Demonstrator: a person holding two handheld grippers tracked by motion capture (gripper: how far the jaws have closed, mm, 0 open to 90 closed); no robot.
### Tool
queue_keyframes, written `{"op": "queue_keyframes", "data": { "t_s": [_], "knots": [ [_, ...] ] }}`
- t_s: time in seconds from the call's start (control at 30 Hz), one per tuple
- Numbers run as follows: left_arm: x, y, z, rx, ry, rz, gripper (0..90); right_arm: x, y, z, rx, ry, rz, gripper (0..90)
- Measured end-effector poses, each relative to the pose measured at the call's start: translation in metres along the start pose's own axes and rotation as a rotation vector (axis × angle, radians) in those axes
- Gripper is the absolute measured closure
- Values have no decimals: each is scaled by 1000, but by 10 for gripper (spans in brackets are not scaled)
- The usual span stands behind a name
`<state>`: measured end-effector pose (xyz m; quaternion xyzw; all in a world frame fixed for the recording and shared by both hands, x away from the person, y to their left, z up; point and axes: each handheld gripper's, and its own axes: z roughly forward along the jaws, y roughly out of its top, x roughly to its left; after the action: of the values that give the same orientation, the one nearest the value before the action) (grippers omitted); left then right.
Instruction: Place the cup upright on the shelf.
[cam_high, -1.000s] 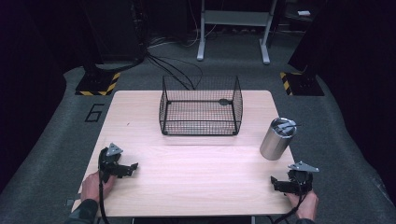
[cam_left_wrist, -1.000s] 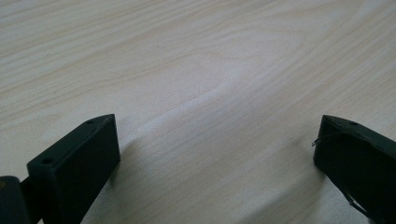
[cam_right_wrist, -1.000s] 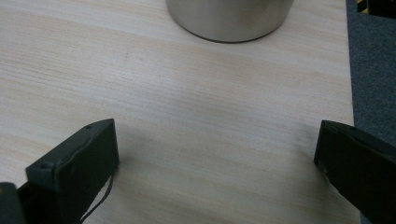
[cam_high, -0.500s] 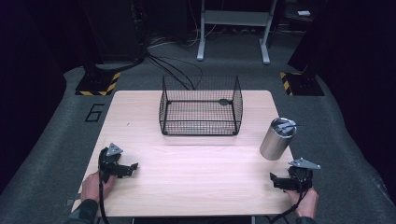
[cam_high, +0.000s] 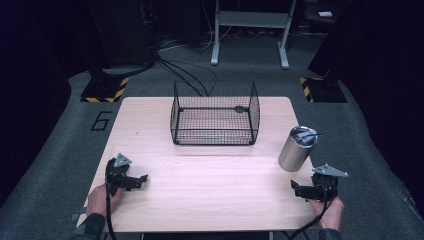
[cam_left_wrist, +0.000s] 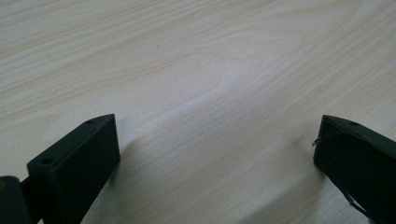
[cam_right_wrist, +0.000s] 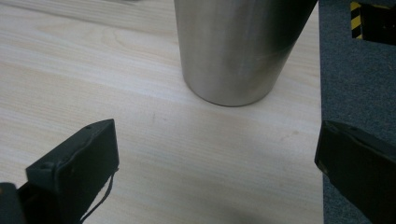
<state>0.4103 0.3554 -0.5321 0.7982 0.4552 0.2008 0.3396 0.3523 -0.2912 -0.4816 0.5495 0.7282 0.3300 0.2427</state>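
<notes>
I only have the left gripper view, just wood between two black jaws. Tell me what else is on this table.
Observer: A black wire basket stands at the far middle of the table.
Operator: Tell me what's inside it.
Observer: Nothing; the high view shows bare mesh floor.
Operator: Give me anything near the right gripper.
Observer: A steel tumbler stands upright just ahead of the right gripper, near the table's right edge.
Operator: Report that gripper's jaws.
Observer: Wide apart, holding nothing, tumbler base beyond them.
</notes>
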Motion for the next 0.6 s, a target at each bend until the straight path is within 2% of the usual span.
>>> {"op": "queue_keyframes", "data": {
  "t_s": [0.6],
  "knots": [
    [0,0,0,-1,0,-2,1,-5,35,-12,-62,-11,-4,0]
  ]
}}
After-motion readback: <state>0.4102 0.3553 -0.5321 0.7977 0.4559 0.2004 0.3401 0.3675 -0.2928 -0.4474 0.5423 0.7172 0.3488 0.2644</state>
